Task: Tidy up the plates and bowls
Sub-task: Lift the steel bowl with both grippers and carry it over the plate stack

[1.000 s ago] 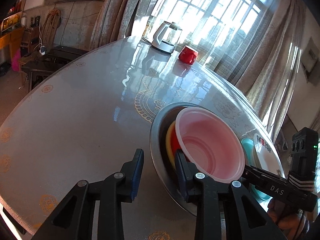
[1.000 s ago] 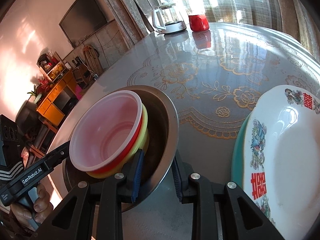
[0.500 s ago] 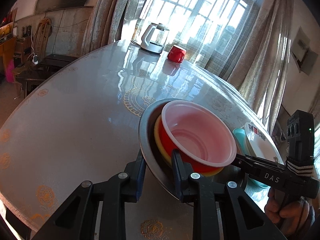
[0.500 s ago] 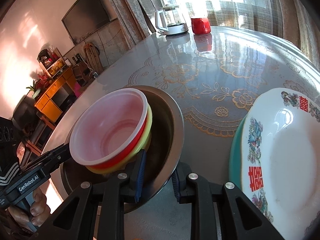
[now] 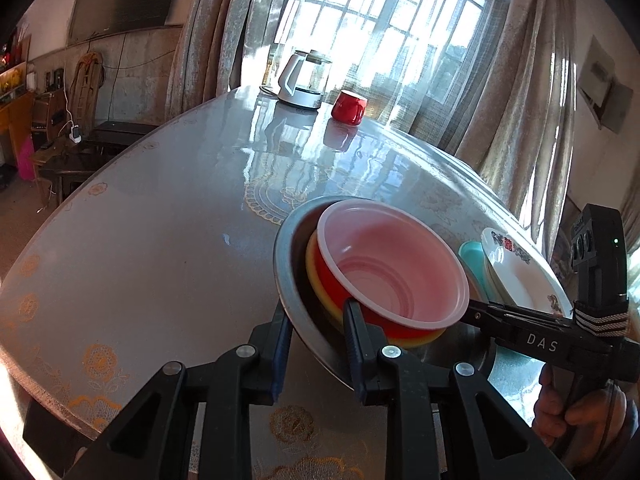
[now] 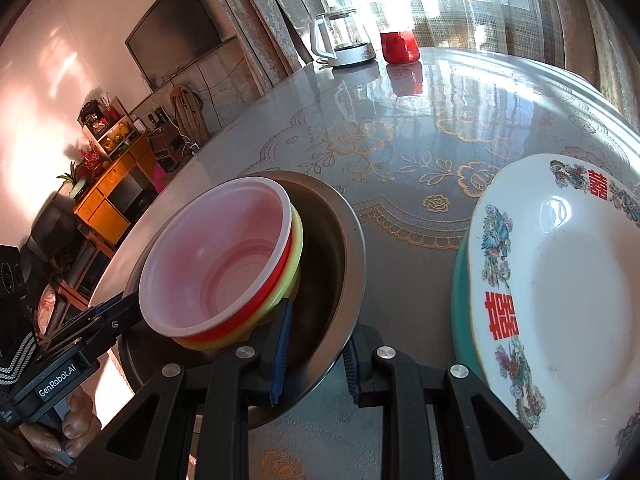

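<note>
Left wrist view: left gripper (image 5: pixel 316 350) pinches the near-left rim of the steel bowl (image 5: pixel 286 280), one finger outside the wall, the other inside. Stack nested in it: pink plastic bowl (image 5: pixel 384 264) on top, red bowl (image 5: pixel 328 280) under that, yellow bowl (image 5: pixel 311 256) lowest. Stack leans toward the gripper. Right gripper (image 5: pixel 476 312) comes in from the right onto the steel bowl's far-right rim, a hand (image 5: pixel 576 408) on its grip. White patterned plate (image 5: pixel 520 276) on a teal plate (image 5: pixel 472 256) sits just right of the steel bowl. Kettle (image 5: pixel 302 80) and red mug (image 5: pixel 350 107) stand at the table's (image 5: pixel 140 240) far edge.

Right wrist view: right gripper (image 6: pixel 316 350) clamps the steel bowl's (image 6: pixel 348 248) near rim, fingers either side of the wall. Left gripper (image 6: pixel 132 308) grips the opposite rim at left. White patterned plate (image 6: pixel 560 300) over teal plate (image 6: pixel 460 300) on the right, apart from the bowl.
</note>
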Demonstrator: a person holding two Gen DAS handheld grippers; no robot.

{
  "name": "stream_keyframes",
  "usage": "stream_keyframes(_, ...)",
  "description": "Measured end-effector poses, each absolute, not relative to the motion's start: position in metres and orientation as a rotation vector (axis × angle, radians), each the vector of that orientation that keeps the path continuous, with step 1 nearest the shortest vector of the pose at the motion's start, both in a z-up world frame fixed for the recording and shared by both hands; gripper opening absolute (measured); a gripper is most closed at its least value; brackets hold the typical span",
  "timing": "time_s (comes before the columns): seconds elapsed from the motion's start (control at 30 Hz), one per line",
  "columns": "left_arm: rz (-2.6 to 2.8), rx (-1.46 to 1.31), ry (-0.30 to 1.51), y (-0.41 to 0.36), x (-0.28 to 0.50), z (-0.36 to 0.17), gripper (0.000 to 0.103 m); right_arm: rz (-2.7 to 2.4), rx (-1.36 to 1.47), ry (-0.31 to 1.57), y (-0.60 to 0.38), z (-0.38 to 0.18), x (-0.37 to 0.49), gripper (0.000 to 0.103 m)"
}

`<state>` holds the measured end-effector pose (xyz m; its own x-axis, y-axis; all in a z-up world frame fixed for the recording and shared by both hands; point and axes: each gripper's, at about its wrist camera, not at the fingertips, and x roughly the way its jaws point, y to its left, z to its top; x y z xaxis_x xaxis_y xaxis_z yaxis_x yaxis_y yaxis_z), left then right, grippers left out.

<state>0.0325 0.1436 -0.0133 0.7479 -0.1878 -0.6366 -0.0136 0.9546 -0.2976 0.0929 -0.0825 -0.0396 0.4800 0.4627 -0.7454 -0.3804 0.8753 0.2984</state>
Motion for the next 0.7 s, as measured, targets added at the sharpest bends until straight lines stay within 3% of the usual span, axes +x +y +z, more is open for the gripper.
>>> stream_keyframes(0.7, -0.121, -0.268, 0.689, 0.132, 0.019, -0.001, 0.026, 0.526, 0.144, 0.918, -0.098, -0.036, 0.082, 0.023)
